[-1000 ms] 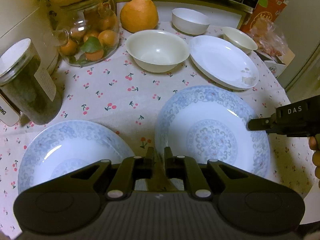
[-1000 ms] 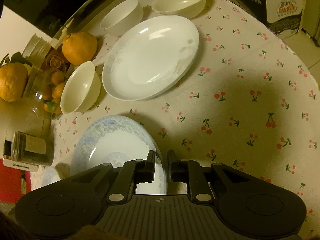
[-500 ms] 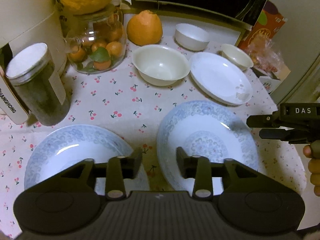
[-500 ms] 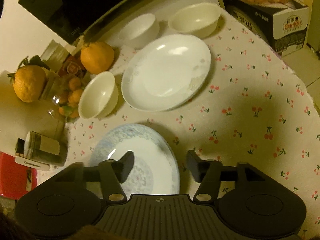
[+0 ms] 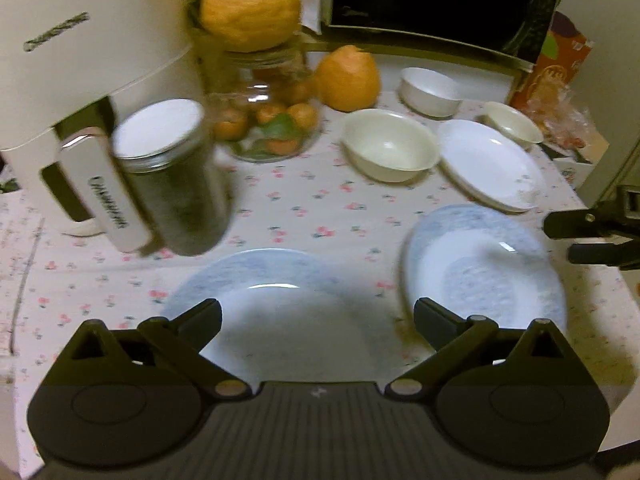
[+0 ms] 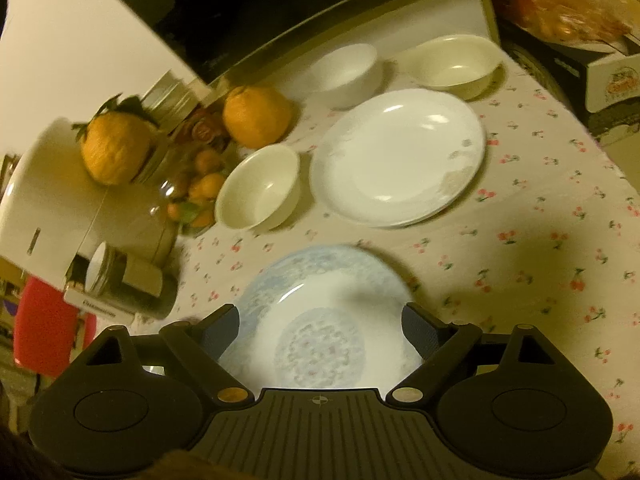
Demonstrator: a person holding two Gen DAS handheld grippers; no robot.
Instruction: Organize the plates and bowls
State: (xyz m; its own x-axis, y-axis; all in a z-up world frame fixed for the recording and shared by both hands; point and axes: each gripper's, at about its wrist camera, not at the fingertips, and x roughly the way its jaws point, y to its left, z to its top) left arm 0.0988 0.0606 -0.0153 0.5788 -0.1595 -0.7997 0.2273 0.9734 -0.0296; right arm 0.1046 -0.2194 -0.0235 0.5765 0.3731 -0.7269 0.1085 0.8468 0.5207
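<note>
While both jaw pairs are opening on nothing, the left gripper (image 5: 318, 316) hangs over the lower-centre round blue-patterned china plate (image 5: 280, 304); the right gripper (image 6: 320, 322) over its twin (image 6: 320, 320).

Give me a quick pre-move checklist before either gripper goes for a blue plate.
1. Left gripper jaws opening, nothing between them: ok.
2. Right gripper jaws opening, nothing gripped: ok.
3. Left blue plate lies flat on the tablecloth, rim free: ok.
4. Right blue plate flat, apart from the white plate: ok.
5. Both blue plates empty, ready to stack: ok.
6. Dark jar stands close to the left blue plate; whether a lift would clear it: cannot tell.
</note>
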